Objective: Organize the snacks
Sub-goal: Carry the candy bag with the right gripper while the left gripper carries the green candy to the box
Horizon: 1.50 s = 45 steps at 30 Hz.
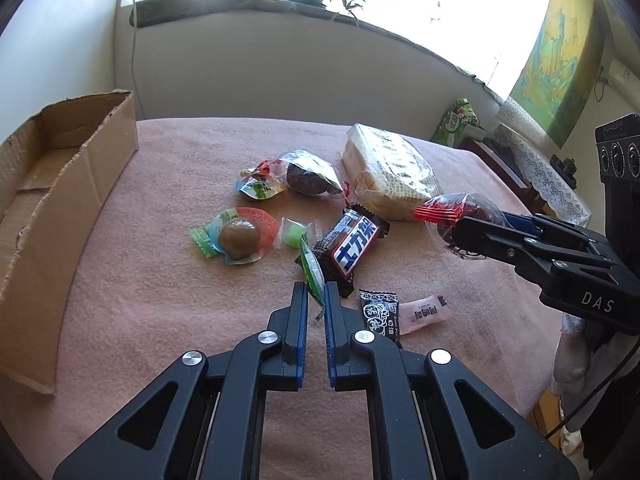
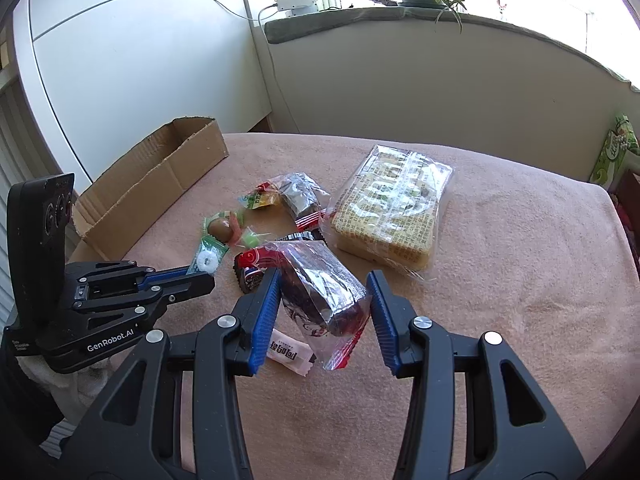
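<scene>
Left wrist view
My left claw: clamped tight on one thin green candy wrapper, held edge-on between the pads.
Ahead of it: one glossy dark chocolate bar with crimped ends, touching the green wrapper.
Ahead and left: one round brown jelly cup; one small clear-wrapped green sweet just beside it.
Further ahead: one dark cake in clear film; one big rectangular pack of wafers.
Right of it: one black sachet and one pale pink sachet, flat, side by side.
Far left: one open cardboard box, corrugated, rough-cut rim.
Tabletop: covered in pink fuzzy cloth.

Right wrist view
My right claw: clamped on one crinkly clear packet with a dark cake, its ribbed blue pads pressing both sides, lifted above the cloth.
Beneath it: the pink sachet.
Left: my left claw, the wrapper's white ring sweet at its tip.
Far left, ahead: the cardboard box.
</scene>
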Available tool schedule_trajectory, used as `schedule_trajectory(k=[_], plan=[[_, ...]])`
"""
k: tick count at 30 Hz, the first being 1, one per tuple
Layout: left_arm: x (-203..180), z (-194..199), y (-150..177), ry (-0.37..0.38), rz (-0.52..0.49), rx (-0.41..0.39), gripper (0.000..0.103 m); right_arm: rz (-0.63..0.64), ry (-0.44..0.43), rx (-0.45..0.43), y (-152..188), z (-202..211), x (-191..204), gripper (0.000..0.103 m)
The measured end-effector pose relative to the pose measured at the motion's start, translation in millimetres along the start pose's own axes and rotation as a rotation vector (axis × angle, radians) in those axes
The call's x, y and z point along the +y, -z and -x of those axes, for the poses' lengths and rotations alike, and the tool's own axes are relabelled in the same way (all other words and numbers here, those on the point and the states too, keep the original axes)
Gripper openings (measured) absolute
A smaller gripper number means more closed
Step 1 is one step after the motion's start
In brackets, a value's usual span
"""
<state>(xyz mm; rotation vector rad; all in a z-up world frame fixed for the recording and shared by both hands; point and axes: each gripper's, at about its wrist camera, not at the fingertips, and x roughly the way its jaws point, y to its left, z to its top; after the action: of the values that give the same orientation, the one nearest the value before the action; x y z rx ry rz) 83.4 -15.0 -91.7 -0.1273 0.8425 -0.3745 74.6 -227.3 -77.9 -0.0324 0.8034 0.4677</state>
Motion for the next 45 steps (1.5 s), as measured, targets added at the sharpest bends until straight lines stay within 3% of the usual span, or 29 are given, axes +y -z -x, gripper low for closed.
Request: schedule_trajectory(k=[10, 21, 45], plan=[[29, 43, -11, -0.059, 0.044, -0.100, 0.007, 0.055, -0.034, -0.033, -22, -1, 34, 0.046], [78, 82, -15, -0.174, 0.101, -0.185, 0.007, 0.138, -0.097, -0.055, -60, -26, 89, 0.046], [150, 109, -12, -0.335, 0.192, -0.221, 0.007, 0.300, -0.210, -0.033, -122, -98, 201, 0.046]])
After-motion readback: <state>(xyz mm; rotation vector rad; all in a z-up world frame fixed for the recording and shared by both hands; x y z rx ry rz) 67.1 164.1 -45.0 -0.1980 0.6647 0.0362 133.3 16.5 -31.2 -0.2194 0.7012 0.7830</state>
